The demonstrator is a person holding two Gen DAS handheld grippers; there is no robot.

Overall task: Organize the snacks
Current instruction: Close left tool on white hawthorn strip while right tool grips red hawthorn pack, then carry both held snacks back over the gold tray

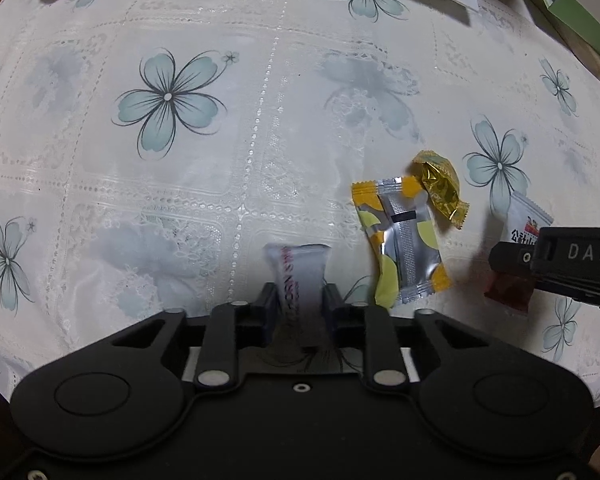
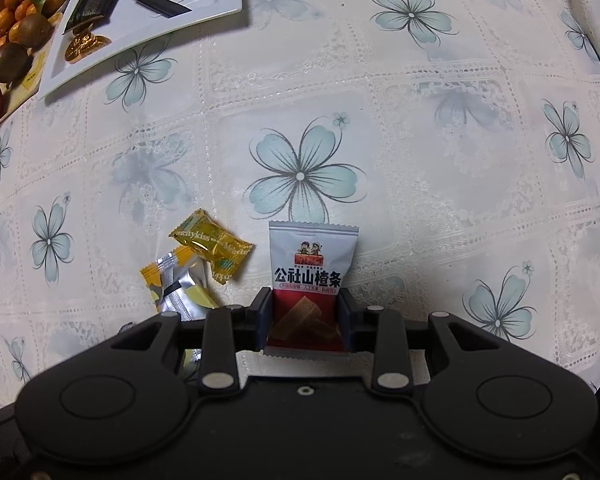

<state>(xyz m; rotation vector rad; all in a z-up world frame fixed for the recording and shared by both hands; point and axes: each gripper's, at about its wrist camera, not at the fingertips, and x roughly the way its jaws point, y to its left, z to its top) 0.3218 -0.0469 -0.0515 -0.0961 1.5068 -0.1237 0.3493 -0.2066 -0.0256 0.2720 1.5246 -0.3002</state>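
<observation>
Left wrist view: your left gripper (image 1: pixel 300 304) is pinched on a pale, translucent snack packet (image 1: pixel 300 276) with pink lettering, its upper half standing out beyond the fingertips. From the right wrist, your right gripper (image 2: pixel 305 312) is pinched on a white and red hawthorn snack packet (image 2: pixel 313 280), the pads pressing on its red lower part. Both packets seem to hang clear of the flowered tablecloth (image 1: pixel 168 152), though I can't be sure of the gap.

So you look to be in the carry step: one snack in each gripper, picked but not yet delivered. The likely place is the white tray (image 2: pixel 220 4) at the top left of the right wrist view, well away from both grippers. Your next move would call for keeping both grips firm and travelling across to it without brushing the loose snacks on the cloth.

Counting outward from the tools: two snacks held, one in each gripper. Two more lie on the cloth between the grippers, touching each other: one yellow and silver packet (image 1: pixel 404 244) and one gold-wrapped candy (image 1: pixel 440 188). One tray, already holding a gold sweet (image 2: pixel 86 44) and two dark packets (image 2: pixel 96 0); I can't make them out further. Beside it sits a pile of small oranges and kiwis (image 2: pixel 20 12), too crowded to count.
</observation>
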